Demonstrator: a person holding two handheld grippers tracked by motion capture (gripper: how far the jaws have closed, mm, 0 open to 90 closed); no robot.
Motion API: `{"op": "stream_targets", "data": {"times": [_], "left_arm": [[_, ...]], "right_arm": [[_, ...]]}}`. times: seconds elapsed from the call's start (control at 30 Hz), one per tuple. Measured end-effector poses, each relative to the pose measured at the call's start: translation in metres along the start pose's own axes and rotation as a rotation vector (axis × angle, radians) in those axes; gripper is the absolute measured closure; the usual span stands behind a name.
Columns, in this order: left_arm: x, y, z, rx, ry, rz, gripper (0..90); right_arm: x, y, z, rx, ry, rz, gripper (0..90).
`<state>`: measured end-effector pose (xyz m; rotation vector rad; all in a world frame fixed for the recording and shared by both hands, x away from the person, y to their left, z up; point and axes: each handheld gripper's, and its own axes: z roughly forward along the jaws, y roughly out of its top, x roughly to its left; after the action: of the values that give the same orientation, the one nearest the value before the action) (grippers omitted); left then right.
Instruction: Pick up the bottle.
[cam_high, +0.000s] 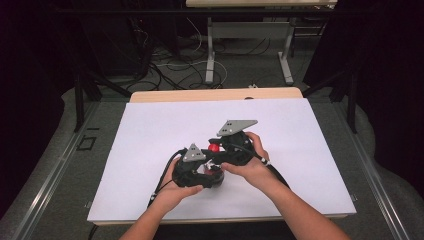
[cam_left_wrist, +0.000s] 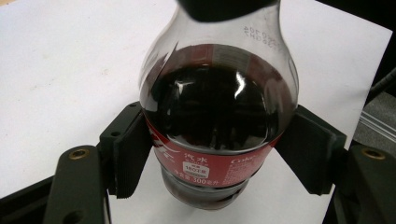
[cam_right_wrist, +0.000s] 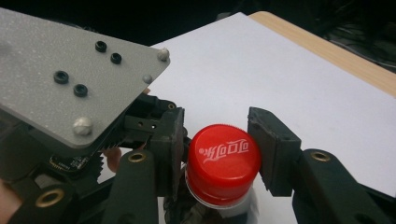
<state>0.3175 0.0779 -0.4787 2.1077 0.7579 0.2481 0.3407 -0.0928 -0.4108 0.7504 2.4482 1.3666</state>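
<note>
Where the two hands meet near the middle of the white sheet (cam_high: 150, 135), toward its near edge, one small cola bottle (cam_left_wrist: 219, 116) stands upright, part full of dark drink, with a red label band low on its body.

Left gripper (cam_left_wrist: 219, 154): jaws closed on the bottle's body, one black pad pressed against each side at the level of the label. In the high view the left gripper (cam_high: 197, 170) sits on the near left of the bottle, its grey three-cornered plate on top, with the left hand (cam_high: 172, 192) behind it.

Right gripper (cam_right_wrist: 219, 156): jaws narrow, closed on the red cap (cam_right_wrist: 223, 156), both pads touching the cap's ribbed side. In the high view the right gripper (cam_high: 227, 147) comes in from the right and slightly farther off, with the right hand (cam_high: 252, 167) wrapped around it, and the cap (cam_high: 214, 147) shows as a red spot between the two tools.

Surroundings: wooden table edge (cam_high: 215, 94) showing along the far side of the sheet; cables (cam_high: 185, 67) lie on the floor beyond.
</note>
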Motion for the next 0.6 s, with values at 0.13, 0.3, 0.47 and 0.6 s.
{"op": "stream_targets", "data": {"times": [0.13, 0.3, 0.47, 0.6], "left_arm": [[0.001, 0.0, -0.001, -0.002, -0.011, -0.004, 30.5], [0.001, 0.0, -0.002, -0.005, -0.019, 0.005, 30.5], [0.0, -0.001, 0.0, -0.003, -0.025, 0.003, 30.5], [0.001, 0.0, 0.0, -0.006, -0.017, -0.001, 30.5]], "right_arm": [[-0.01, 0.005, 0.0, 0.031, 0.086, -0.007, 60.3], [-0.027, 0.01, 0.001, 0.071, 0.226, -0.047, 60.6], [-0.039, 0.017, -0.003, 0.047, 0.312, -0.09, 60.8], [-0.035, 0.017, -0.005, 0.06, 0.279, -0.116, 60.8]]}}
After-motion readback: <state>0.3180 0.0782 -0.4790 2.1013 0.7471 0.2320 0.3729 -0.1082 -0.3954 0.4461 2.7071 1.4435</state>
